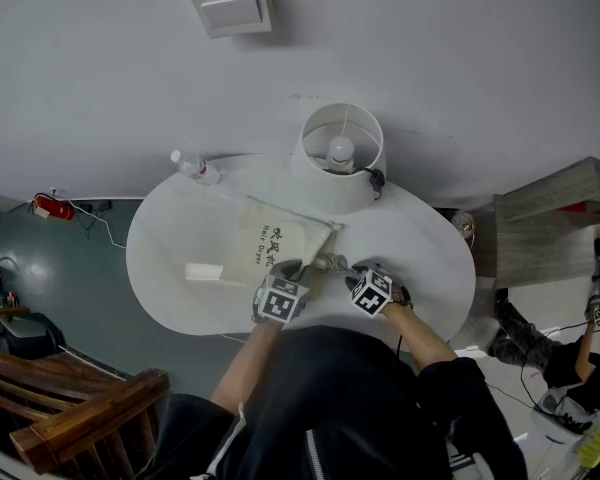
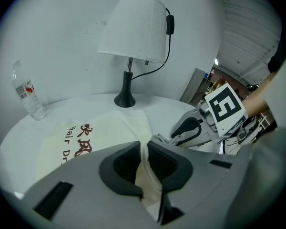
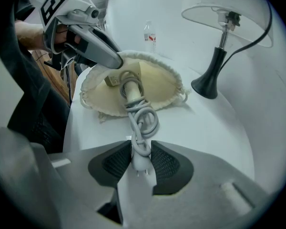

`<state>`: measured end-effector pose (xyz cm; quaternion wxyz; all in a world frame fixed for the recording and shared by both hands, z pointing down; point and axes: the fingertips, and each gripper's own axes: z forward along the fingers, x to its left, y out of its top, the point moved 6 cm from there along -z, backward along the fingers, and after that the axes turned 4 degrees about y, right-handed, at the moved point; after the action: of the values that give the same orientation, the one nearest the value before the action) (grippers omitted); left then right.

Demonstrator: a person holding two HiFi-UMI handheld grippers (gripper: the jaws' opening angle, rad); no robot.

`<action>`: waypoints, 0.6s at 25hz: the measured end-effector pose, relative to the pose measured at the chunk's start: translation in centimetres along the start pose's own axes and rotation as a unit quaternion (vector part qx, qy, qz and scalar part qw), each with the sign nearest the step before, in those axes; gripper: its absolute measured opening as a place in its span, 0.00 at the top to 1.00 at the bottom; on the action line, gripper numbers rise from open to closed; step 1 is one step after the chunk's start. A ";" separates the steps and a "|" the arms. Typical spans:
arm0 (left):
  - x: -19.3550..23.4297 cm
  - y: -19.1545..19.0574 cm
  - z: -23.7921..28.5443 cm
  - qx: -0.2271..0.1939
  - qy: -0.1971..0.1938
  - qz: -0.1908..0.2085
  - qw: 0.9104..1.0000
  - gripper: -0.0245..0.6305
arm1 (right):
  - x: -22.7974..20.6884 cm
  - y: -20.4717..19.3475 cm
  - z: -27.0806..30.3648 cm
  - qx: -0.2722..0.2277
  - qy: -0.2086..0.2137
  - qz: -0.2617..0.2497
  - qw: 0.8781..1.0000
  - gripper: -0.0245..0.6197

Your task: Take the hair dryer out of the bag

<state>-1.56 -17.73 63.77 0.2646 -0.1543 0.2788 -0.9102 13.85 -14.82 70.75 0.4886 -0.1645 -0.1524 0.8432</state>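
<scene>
Though dryer (image 3: 127, 87) half-hidden, left gripper (image 2: 145, 154) tight on bag (image 2: 86, 142), right gripper (image 3: 142, 159) tight on cord (image 3: 138, 142).

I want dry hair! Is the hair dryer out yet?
Not yet. Done: grey coiled cord lies outside the cream cloth bag. In hand: right gripper grips its plug, left gripper pinches the bag's rim. Left: the dryer's white handle only peeks from the mouth.

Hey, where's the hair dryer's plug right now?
In the right gripper view, the plug sits low at centre, clamped between the jaws of the right gripper; its coiled cord runs back into the cream bag.
</scene>
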 end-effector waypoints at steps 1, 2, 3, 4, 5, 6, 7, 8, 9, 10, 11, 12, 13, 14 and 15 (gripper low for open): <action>0.0 0.0 0.0 0.000 0.000 0.000 1.000 0.89 | 0.0 -0.1 -0.1 -0.001 0.000 0.000 1.000 0.77; 0.0 0.0 0.0 0.000 -0.001 0.000 1.000 0.89 | 0.0 -0.2 -0.2 -0.002 0.000 0.000 1.000 0.77; -0.1 -0.1 0.1 0.000 -0.001 0.000 1.000 0.89 | 0.0 -0.4 -0.3 -0.002 -0.001 0.000 1.000 0.77; -0.1 -0.1 0.1 0.001 -0.001 0.000 1.000 0.89 | 0.0 -0.5 -0.4 -0.001 -0.001 0.000 1.000 0.77; -0.1 -0.1 0.1 0.001 -0.001 0.000 1.000 0.89 | -0.1 -0.7 -0.5 -0.001 -0.002 0.000 1.000 0.77; -0.1 -0.1 0.1 0.001 -0.001 0.000 1.000 0.89 | -0.1 -0.8 -0.6 -0.001 -0.003 -0.001 1.000 0.77; -0.1 -0.1 0.1 0.001 0.000 0.000 1.000 0.89 | -0.1 -0.9 -0.7 0.000 -0.004 -0.003 1.000 0.77; -0.2 -0.1 0.1 0.001 0.000 0.000 1.000 0.89 | -0.2 -1.0 -0.8 0.000 -0.005 -0.005 1.000 0.77; -0.2 -0.1 0.1 0.000 0.000 0.000 1.000 0.89 | -0.2 -1.1 -0.9 0.001 -0.006 -0.007 1.000 0.77; -0.2 -0.1 0.1 0.000 0.000 0.000 1.000 0.89 | -0.2 -1.2 -1.0 0.002 -0.007 -0.008 1.000 0.77; -0.2 -0.1 0.1 0.000 0.000 0.000 1.000 0.89 | -0.3 -1.3 -1.1 0.003 -0.008 -0.009 1.000 0.77; -0.1 0.0 0.1 0.000 0.001 0.000 1.000 0.89 | -0.4 -1.4 -1.2 0.003 -0.008 -0.008 1.000 0.77; -0.1 0.0 0.1 0.000 0.001 -0.001 1.000 0.89 | -0.5 -1.5 -1.3 0.003 -0.009 -0.008 1.000 0.77; -0.1 -0.1 0.1 0.000 0.001 -0.001 1.000 0.89 | -0.6 -1.6 -1.4 0.004 -0.009 -0.007 1.000 0.77; -0.1 -0.1 0.2 0.001 0.001 -0.001 1.000 0.89 | -0.6 -1.8 -1.5 0.004 -0.010 -0.007 1.000 0.77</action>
<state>-1.42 -17.67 63.92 0.2635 -0.1538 0.2781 -0.9108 16.15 -14.34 70.18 0.4938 -0.1530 -0.1547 0.8419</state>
